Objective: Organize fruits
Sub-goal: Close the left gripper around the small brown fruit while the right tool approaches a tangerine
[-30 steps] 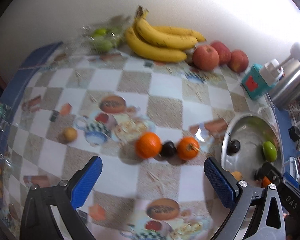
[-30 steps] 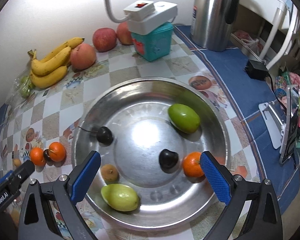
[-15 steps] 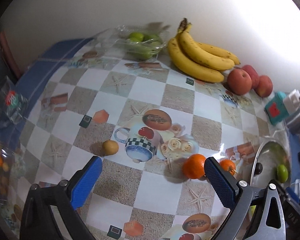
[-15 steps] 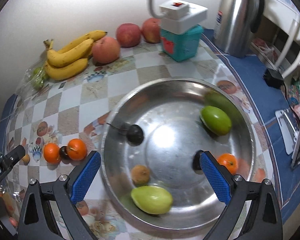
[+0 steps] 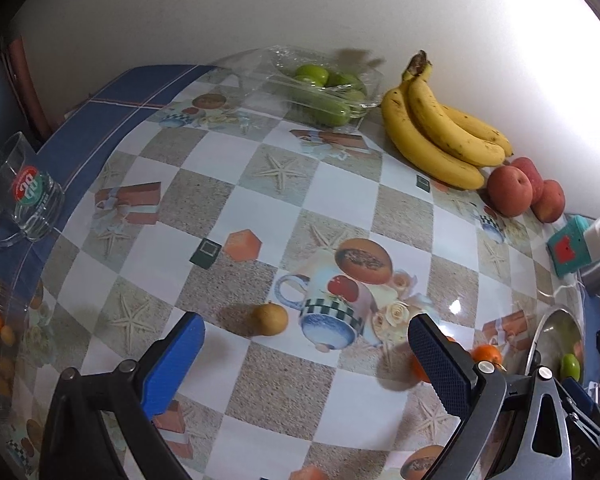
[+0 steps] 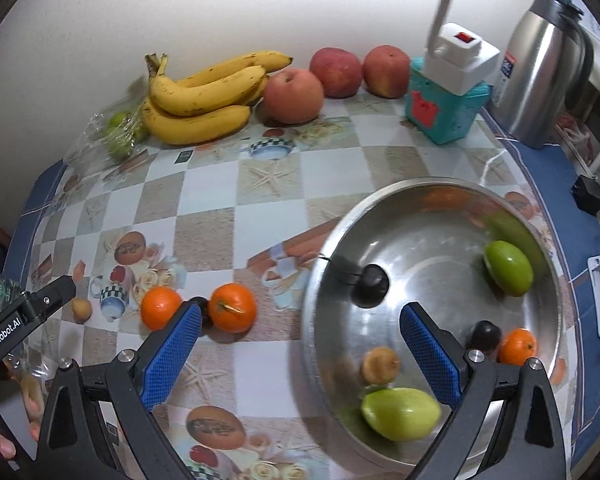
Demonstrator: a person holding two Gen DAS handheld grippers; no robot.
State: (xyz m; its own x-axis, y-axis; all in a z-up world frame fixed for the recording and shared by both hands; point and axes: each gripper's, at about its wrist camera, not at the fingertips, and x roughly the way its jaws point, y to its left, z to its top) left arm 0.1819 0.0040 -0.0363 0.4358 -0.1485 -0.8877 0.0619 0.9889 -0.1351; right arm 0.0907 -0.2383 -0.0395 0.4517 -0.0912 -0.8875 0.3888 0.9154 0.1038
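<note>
Both hand-held grippers, left [image 5: 306, 344] and right [image 6: 300, 334], gape wide, empty. The right's finger [image 6: 172, 354] half hides a dark fruit [image 6: 201, 307] between two oranges [image 6: 234, 307].

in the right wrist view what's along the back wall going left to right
Bag of green fruit → bananas → three apples → teal box → steel kettle.
</note>
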